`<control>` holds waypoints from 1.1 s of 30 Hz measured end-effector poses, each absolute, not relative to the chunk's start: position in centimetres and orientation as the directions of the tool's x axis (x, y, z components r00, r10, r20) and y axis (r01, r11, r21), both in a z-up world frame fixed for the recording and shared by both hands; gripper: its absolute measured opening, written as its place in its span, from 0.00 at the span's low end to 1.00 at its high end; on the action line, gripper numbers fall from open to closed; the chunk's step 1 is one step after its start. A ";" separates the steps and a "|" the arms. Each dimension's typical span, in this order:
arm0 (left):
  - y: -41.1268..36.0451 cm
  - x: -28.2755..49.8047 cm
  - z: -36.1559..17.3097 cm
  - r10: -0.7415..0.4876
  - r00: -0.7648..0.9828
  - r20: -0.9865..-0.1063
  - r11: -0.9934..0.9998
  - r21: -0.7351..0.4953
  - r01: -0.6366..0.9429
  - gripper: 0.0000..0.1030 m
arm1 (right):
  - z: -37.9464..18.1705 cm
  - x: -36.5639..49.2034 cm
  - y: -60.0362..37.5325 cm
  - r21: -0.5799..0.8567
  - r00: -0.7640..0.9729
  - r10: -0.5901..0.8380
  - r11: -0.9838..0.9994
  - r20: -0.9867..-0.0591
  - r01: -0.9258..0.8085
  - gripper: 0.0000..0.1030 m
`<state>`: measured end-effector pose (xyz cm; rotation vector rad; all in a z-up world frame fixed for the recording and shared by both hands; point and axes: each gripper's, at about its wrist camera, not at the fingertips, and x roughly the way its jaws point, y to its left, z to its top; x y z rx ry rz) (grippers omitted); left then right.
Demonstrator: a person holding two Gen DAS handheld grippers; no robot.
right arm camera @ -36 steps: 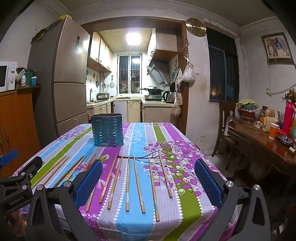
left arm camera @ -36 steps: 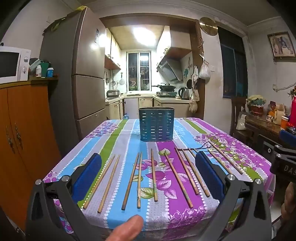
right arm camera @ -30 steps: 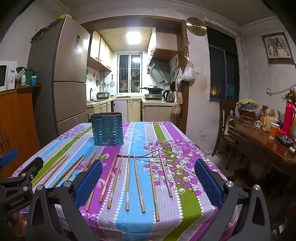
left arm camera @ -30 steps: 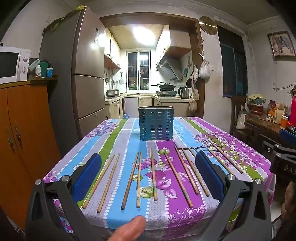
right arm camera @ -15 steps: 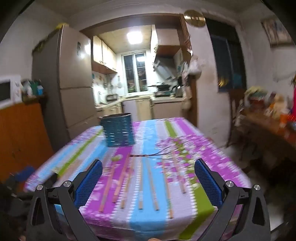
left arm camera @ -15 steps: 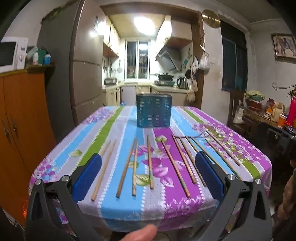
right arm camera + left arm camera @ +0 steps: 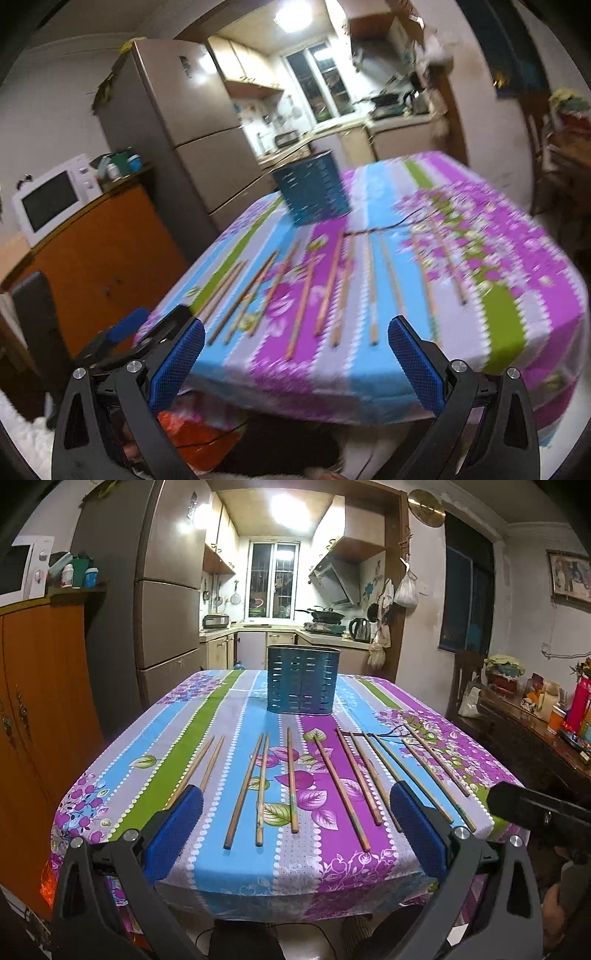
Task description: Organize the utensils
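Note:
Several wooden chopsticks (image 7: 291, 782) lie in a row across the near half of the table's striped floral cloth (image 7: 236, 864); they also show blurred in the right wrist view (image 7: 325, 284). A blue perforated utensil holder (image 7: 302, 680) stands upright behind them at the table's middle, and also shows in the right wrist view (image 7: 314, 194). My left gripper (image 7: 295, 812) is open and empty, held just off the table's front edge. My right gripper (image 7: 295, 347) is open and empty, tilted, off the front edge. The right gripper's body (image 7: 543, 812) shows at the right of the left wrist view.
An orange wooden cabinet (image 7: 40, 701) with a microwave (image 7: 55, 199) stands left of the table, beside a tall fridge (image 7: 162, 602). A dark sideboard (image 7: 535, 738) with bottles and cups stands to the right. The kitchen lies behind.
Both grippers have pulled back and up from the table. The right gripper has rolled and swung left, so its view is tilted and blurred. Chopsticks and holder have not moved.

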<state>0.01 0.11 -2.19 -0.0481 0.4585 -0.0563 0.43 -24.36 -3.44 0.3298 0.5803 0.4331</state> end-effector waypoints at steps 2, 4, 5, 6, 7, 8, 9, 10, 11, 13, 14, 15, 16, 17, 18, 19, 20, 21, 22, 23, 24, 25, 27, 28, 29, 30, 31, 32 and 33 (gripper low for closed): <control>0.0 0.1 -2.3 -0.060 0.890 -0.451 0.998 -0.055 0.040 0.95 | -3.7 0.5 -24.6 0.444 0.743 0.496 0.846 -0.450 -0.296 0.97; 0.2 0.3 -2.4 -0.046 0.886 -0.462 0.998 -0.049 0.026 0.95 | -4.0 0.6 -24.8 0.478 0.729 0.514 0.829 -0.451 -0.288 0.97; 0.3 0.5 -2.6 -0.035 0.880 -0.473 0.999 -0.048 0.014 0.95 | -4.0 0.8 -25.1 0.483 0.728 0.513 0.829 -0.455 -0.283 0.97; 0.3 0.6 -2.7 -0.030 0.876 -0.481 0.999 -0.047 0.008 0.95 | -3.9 0.7 -25.2 0.484 0.737 0.502 0.832 -0.453 -0.271 0.97; 0.3 0.7 -2.7 -0.026 0.873 -0.486 0.999 -0.043 0.006 0.95 | -3.8 0.6 -25.6 0.483 0.748 0.489 0.837 -0.448 -0.258 0.97; 0.3 0.8 -2.8 -0.024 0.872 -0.490 0.999 -0.038 0.006 0.95 | -3.7 0.4 -25.9 0.483 0.758 0.480 0.839 -0.441 -0.249 0.97; 0.2 0.9 -3.0 -0.015 0.867 -0.498 1.000 -0.022 0.004 0.95 | -3.7 0.3 -26.2 0.483 0.767 0.470 0.842 -0.436 -0.241 0.97; 0.1 0.9 -3.1 -0.010 0.865 -0.502 1.000 -0.013 0.004 0.95 | -3.6 0.4 -26.4 0.485 0.774 0.464 0.842 -0.431 -0.235 0.97; -0.1 1.1 -3.2 -0.004 0.858 -0.514 1.000 0.004 0.007 0.95 | -3.5 0.2 -26.8 0.492 0.785 0.456 0.841 -0.421 -0.225 0.97; -0.4 1.4 -3.5 -0.008 0.847 -0.532 1.000 0.018 0.021 0.95 | -3.5 0.3 -27.1 0.485 0.800 0.428 0.851 -0.421 -0.200 0.97; -0.3 1.4 -3.5 -0.011 0.845 -0.535 1.000 0.015 0.023 0.95 | -3.4 0.3 -27.2 0.477 0.803 0.417 0.858 -0.425 -0.193 0.97; -0.2 1.4 -3.5 -0.013 0.847 -0.531 1.000 0.010 0.022 0.95 | -3.4 0.4 -27.2 0.467 0.806 0.407 0.864 -0.429 -0.188 0.97; 0.0 1.2 -3.3 -0.011 0.855 -0.519 1.000 0.004 0.015 0.95 | -3.2 0.3 -27.1 0.445 0.813 0.388 0.877 -0.434 -0.181 0.97; 0.7 0.9 -2.7 0.001 0.876 -0.482 1.000 -0.012 -0.008 0.95 | -3.1 0.3 -27.1 0.430 0.819 0.376 0.885 -0.433 -0.179 0.97; 1.3 0.7 -2.4 0.011 0.888 -0.459 1.000 -0.019 -0.022 0.95 | -2.9 0.2 -27.2 0.411 0.829 0.361 0.894 -0.428 -0.177 0.97; 2.0 0.7 -1.9 0.029 0.901 -0.432 0.999 -0.023 -0.043 0.95 | -2.4 0.0 -27.2 0.376 0.845 0.335 0.910 -0.418 -0.174 0.97; 3.1 0.8 -1.3 0.049 0.910 -0.412 0.998 -0.022 -0.064 0.95 | -2.1 0.0 -27.2 0.352 0.856 0.313 0.921 -0.411 -0.168 0.97; 4.0 0.9 -1.0 0.063 0.911 -0.408 0.997 -0.015 -0.076 0.95 | -1.6 -0.2 -27.3 0.321 0.872 0.286 0.933 -0.397 -0.160 0.97; 4.7 1.0 -0.7 0.076 0.908 -0.412 0.996 -0.009 -0.087 0.95 | -1.0 -0.5 -27.6 0.286 0.893 0.252 0.947 -0.372 -0.148 0.97; 6.2 1.2 -0.6 0.096 0.902 -0.420 0.994 -0.006 -0.108 0.95 | -0.6 -0.7 -27.9 0.262 0.909 0.223 0.956 -0.353 -0.133 0.97; 7.0 1.3 -0.6 0.102 0.898 -0.428 0.993 -0.006 -0.115 0.95 | -0.3 -0.8 -28.1 0.247 0.918 0.204 0.961 -0.339 -0.123 0.97; 7.9 1.4 -0.8 0.110 0.893 -0.436 0.992 -0.005 -0.124 0.95 | 0.0 -1.0 -28.6 0.222 0.932 0.175 0.969 -0.318 -0.107 0.97; 9.9 1.4 -1.2 0.144 0.876 -0.460 0.988 0.020 -0.152 0.95 | 0.2 -1.2 -29.3 0.185 0.946 0.136 0.979 -0.293 -0.084 0.97; 10.4 1.4 -1.4 0.152 0.872 -0.466 0.987 0.030 -0.156 0.95 | 0.2 -1.3 -29.6 0.165 0.951 0.115 0.984 -0.286 -0.069 0.97; 11.2 1.4 -1.6 0.158 0.867 -0.473 0.986 0.038 -0.159 0.95 | 0.0 -1.4 -29.8 0.146 0.955 0.098 0.988 -0.281 -0.059 0.97; 11.9 1.2 -1.7 0.162 0.863 -0.478 0.986 0.047 -0.159 0.95 | -0.1 -1.4 -29.9 0.120 0.956 0.080 0.992 -0.282 -0.047 0.97; 12.5 1.0 -1.9 0.164 0.861 -0.481 0.986 0.055 -0.158 0.95 | -0.3 -1.4 -29.9 0.101 0.955 0.067 0.994 -0.288 -0.040 0.97; 13.2 0.8 -2.1 0.165 0.859 -0.484 0.986 0.065 -0.153 0.95 | -0.6 -1.3 -30.0 0.068 0.953 0.050 0.997 -0.300 -0.031 0.97; 13.5 0.5 -2.2 0.168 0.858 -0.485 0.986 0.077 -0.150 0.95 | -0.9 -1.3 -30.1 0.051 0.951 0.039 0.998 -0.306 -0.025 0.97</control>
